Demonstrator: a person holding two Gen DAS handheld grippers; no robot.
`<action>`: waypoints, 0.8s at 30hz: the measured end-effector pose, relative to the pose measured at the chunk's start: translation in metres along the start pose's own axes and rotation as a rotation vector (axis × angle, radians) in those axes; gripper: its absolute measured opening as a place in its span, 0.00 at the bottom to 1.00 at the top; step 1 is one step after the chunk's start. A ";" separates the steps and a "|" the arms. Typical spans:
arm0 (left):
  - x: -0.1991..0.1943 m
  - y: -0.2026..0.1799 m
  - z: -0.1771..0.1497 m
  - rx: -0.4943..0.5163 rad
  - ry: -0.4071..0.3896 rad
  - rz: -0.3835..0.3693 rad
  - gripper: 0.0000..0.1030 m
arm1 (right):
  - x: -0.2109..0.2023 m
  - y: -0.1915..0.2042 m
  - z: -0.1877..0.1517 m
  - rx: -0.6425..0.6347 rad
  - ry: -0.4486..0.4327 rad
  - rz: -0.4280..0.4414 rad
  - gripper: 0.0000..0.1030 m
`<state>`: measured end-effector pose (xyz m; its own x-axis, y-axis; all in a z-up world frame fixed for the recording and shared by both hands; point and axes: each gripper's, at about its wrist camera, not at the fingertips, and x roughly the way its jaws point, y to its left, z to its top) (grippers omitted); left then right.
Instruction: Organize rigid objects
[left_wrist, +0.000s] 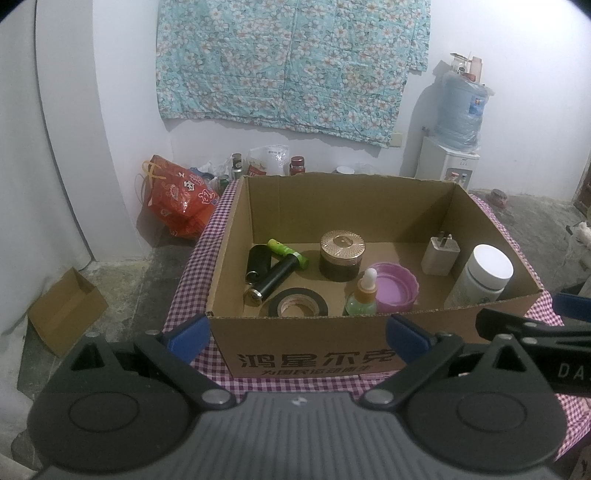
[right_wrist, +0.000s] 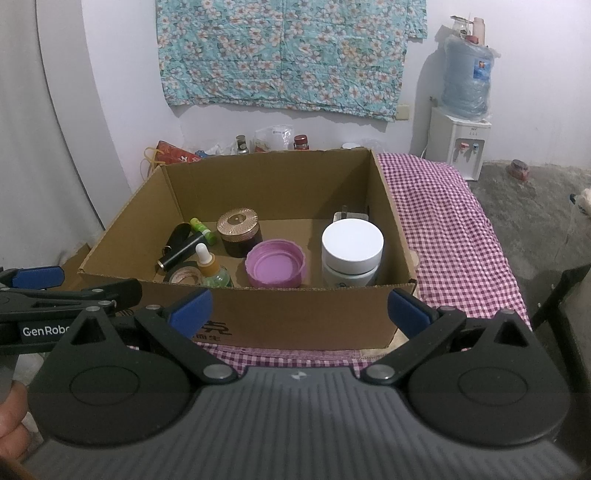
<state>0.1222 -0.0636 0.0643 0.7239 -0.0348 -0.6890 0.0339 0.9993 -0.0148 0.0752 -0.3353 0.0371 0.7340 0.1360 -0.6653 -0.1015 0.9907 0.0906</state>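
An open cardboard box (left_wrist: 303, 339) (right_wrist: 295, 314) stands on a checked cloth. Inside lie a black tape roll (left_wrist: 298, 303), a black cylinder (left_wrist: 271, 278), a green tube (left_wrist: 288, 253), a dark clip-like object (left_wrist: 258, 263), a jar with a gold lid (left_wrist: 341, 258) (right_wrist: 238, 230), a dropper bottle (left_wrist: 362, 295) (right_wrist: 210, 269), a purple lid (left_wrist: 393, 288) (right_wrist: 275, 267), a white charger plug (left_wrist: 439, 254) and a white-capped jar (left_wrist: 480, 277) (right_wrist: 351, 254). My left gripper (left_wrist: 297, 338) and right gripper (right_wrist: 297, 314) are both open and empty, held before the box's near wall.
The checked cloth (right_wrist: 443, 229) extends right of the box. A red bag (left_wrist: 177, 203) and bottles stand behind by the wall. A water dispenser (right_wrist: 461, 140) is at the back right. A small cardboard box (left_wrist: 66, 310) lies on the floor at left.
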 end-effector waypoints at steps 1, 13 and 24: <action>0.000 0.000 0.000 0.000 0.000 0.000 0.99 | 0.000 -0.001 0.000 -0.001 -0.001 -0.001 0.99; 0.000 0.000 0.000 0.002 0.000 0.000 0.99 | 0.000 -0.003 0.001 0.000 -0.001 0.001 0.99; 0.000 -0.001 0.000 0.002 -0.001 0.001 0.99 | -0.001 -0.003 0.001 0.003 0.000 0.002 0.99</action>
<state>0.1224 -0.0643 0.0642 0.7245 -0.0338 -0.6885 0.0346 0.9993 -0.0126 0.0756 -0.3385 0.0378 0.7335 0.1381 -0.6655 -0.1009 0.9904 0.0943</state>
